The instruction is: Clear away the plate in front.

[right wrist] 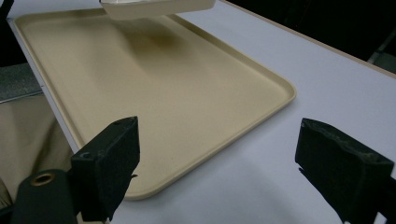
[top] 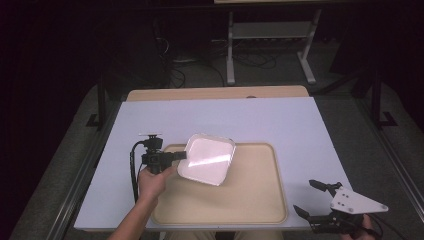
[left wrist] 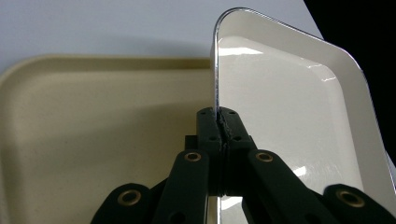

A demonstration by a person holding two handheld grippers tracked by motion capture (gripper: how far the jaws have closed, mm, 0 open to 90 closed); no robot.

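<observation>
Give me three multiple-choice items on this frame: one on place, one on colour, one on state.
1. Where is the white dish?
A. over the beige tray's far left part
B. on the floor
C. beside the right tool

2. What colour is the tabletop?
A. red
B. pale bluish white
C. green

3. How is the right tool?
A. shut on the dish
B. shut on the tray
C. open, holding nothing

Key: 1 A, the high view shows the dish over the tray near its far left corner, its rim pinched by the left tool. 2 B, the board around the tray looks pale. 3 C, its jaws stand wide apart.
</observation>
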